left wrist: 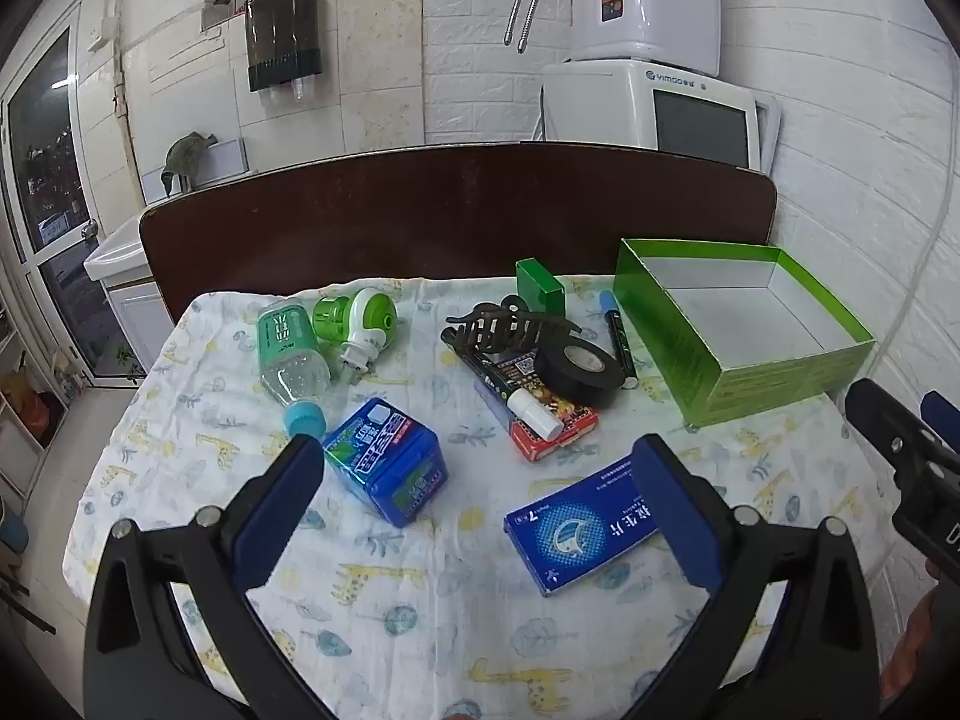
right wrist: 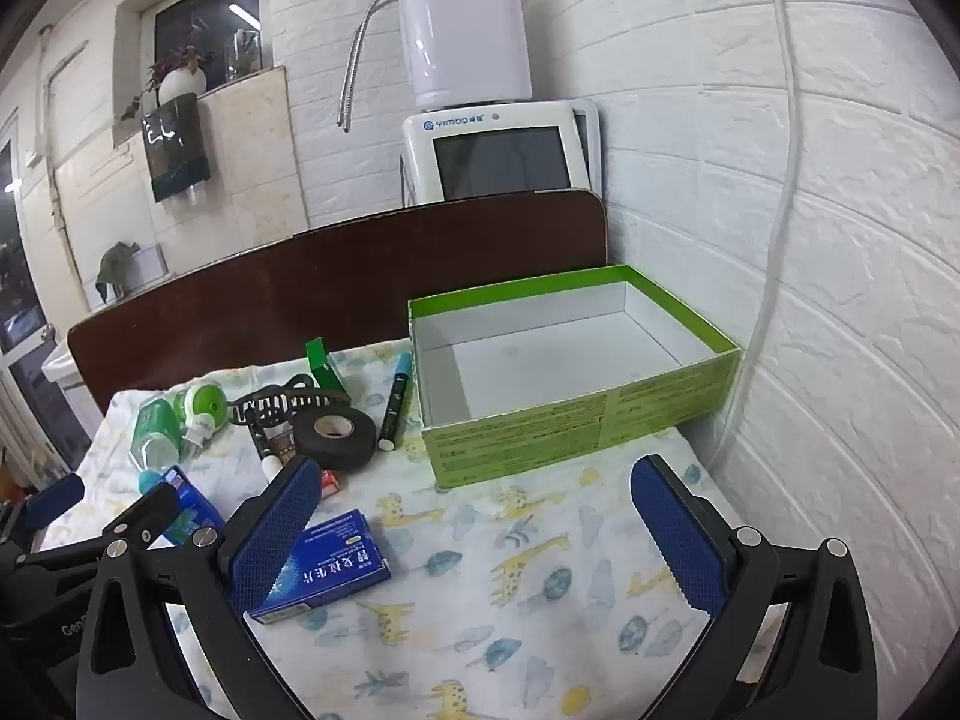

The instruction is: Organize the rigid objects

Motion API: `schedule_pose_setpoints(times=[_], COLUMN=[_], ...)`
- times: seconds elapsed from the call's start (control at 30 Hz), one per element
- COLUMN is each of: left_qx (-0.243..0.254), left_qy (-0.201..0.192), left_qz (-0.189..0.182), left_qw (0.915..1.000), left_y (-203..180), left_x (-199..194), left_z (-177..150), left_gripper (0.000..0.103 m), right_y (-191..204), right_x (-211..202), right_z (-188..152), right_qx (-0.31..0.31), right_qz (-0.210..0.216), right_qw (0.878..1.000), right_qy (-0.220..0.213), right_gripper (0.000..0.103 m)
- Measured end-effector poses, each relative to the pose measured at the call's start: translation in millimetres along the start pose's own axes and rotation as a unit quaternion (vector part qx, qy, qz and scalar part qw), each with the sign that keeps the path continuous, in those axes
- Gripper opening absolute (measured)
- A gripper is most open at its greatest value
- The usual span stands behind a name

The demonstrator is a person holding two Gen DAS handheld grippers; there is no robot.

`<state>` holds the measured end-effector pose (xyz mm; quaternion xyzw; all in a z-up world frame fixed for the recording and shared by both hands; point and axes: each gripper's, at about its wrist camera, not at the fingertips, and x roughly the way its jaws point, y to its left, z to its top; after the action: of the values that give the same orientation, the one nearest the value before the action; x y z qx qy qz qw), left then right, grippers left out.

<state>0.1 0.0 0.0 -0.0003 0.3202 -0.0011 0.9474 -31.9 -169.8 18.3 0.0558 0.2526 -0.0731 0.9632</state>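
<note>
The items to be sorted lie scattered on a cloth-covered table, left of an open green box that stands at the table's far right corner against the white brick wall; the box interior shows bare white card. Nearest the left gripper sits a blue tin, tilted, with a flat blue carton just beside the right-hand finger. Beyond these, a roll of black tape rests on a red and black packet, with a white tube lying across that packet. A dark hair claw lies behind the tape, a marker pen lies between tape and box, and a small green carton stands upright behind the hair claw. At far left, a clear bottle lies on its side next to a green and white plug-in device. Left gripper: fingers spread wide, holding nothing. Right gripper: fingers spread wide, holding nothing, poised above the cloth in front of the box.
</note>
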Motion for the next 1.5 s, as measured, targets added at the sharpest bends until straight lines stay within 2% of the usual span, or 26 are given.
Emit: schedule_pose_setpoints(times=[0.3, 0.37, 1.5], left_qx=[0.026, 0.034, 0.026], left_qy=[-0.011, -0.012, -0.006], left_qz=[-0.006, 0.002, -0.001], left_qw=[0.9996, 0.9993, 0.9996], left_y=[-5, -10, -5], left_x=[-2, -1, -2], left_z=[-1, -4, -10], left_gripper=[0.102, 0.102, 0.102], right_y=[2, 4, 4], right_x=[-1, 0, 5], right_z=[-2, -3, -9], right_qx=[0.0, -0.002, 0.002], right_qz=[0.004, 0.006, 0.019], right_qw=[1.0, 1.0, 1.0], right_qy=[0.001, 0.002, 0.021], right_gripper=[0.103, 0.103, 0.103])
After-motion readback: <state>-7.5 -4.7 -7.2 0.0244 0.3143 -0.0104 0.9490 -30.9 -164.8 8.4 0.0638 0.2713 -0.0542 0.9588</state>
